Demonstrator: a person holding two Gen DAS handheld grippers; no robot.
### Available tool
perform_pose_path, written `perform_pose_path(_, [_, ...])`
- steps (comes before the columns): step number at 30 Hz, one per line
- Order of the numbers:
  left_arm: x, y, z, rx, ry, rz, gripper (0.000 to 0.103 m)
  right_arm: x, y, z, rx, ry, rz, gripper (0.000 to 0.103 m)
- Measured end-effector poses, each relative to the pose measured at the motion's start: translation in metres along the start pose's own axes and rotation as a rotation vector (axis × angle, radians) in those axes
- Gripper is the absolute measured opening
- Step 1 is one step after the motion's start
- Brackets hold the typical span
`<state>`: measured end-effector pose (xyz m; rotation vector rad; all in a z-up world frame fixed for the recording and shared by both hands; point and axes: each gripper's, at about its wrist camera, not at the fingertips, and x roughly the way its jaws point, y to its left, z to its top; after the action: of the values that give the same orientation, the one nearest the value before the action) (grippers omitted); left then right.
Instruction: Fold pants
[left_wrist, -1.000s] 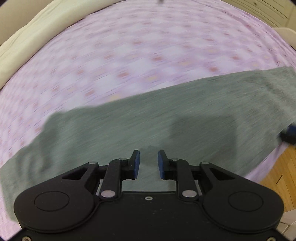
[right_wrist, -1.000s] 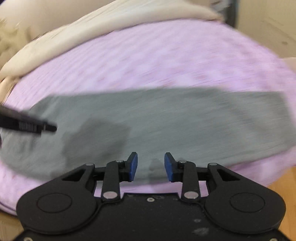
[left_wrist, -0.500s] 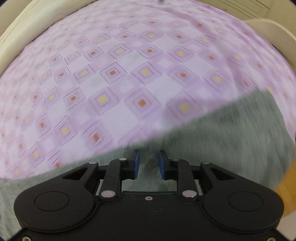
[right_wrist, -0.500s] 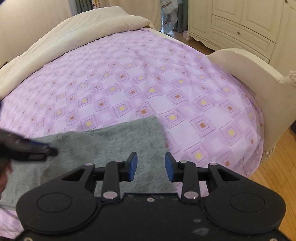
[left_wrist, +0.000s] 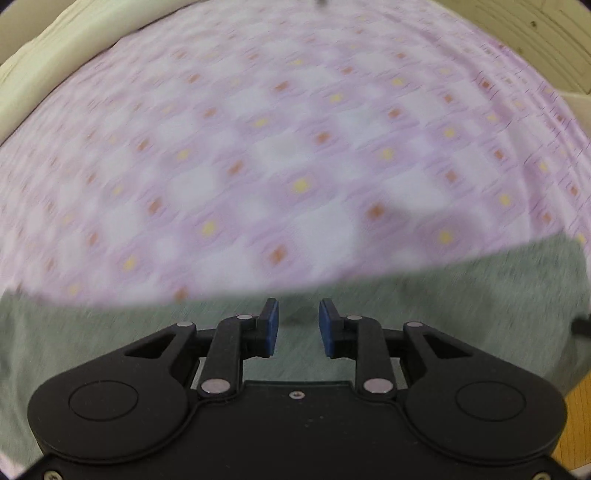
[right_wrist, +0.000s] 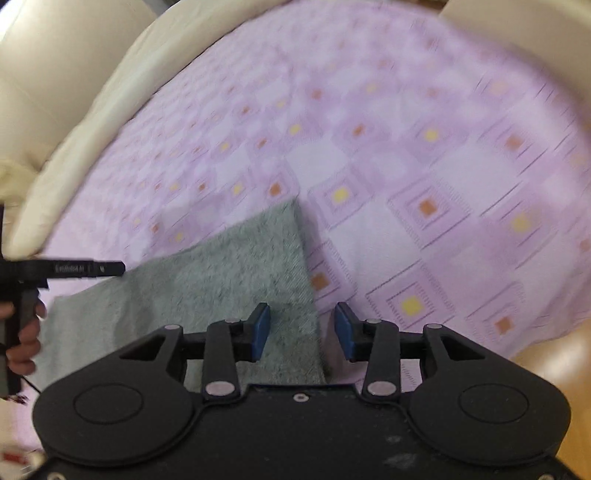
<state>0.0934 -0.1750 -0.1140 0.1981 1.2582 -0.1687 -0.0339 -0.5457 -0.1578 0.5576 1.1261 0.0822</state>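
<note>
the grey pants (right_wrist: 229, 280) lie flat on our lilac checked bedspread (right_wrist: 424, 166), so we hover the right gripper (right_wrist: 302, 332) spread and empty over their 3 o'clock end, the left gripper (left_wrist: 297, 328) likewise unclenched above their far edge, seemingly to grasp.

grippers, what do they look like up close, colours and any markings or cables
Both the left gripper and the right gripper are matte black with rounded twin-lobed bodies, silver pivot pins and blue pads on the fingers. The right wrist view also shows the left unit's black bar with small, unreadable white lettering, a bare hand on its handle, and a thin black cable.
</note>
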Motion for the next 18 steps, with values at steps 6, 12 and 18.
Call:
perform_pose_path(6, [-0.005, 0.020, -0.039, -0.014, 0.068, 0.012, 0.035, 0.013, -0.024, 0.008, 0.095, 0.093, 0.212, 0.043])
perform_pose_path(12, [-0.002, 0.018, -0.039, -0.023, 0.073, 0.018, 0.035, 0.030, -0.002, 0.015, 0.052, 0.107, 0.205, 0.012])
perform_pose_path(18, [0.014, -0.002, -0.002, -0.001, 0.018, 0.002, 0.036, 0.004, 0.040, 0.019, -0.052, 0.023, 0.127, 0.012])
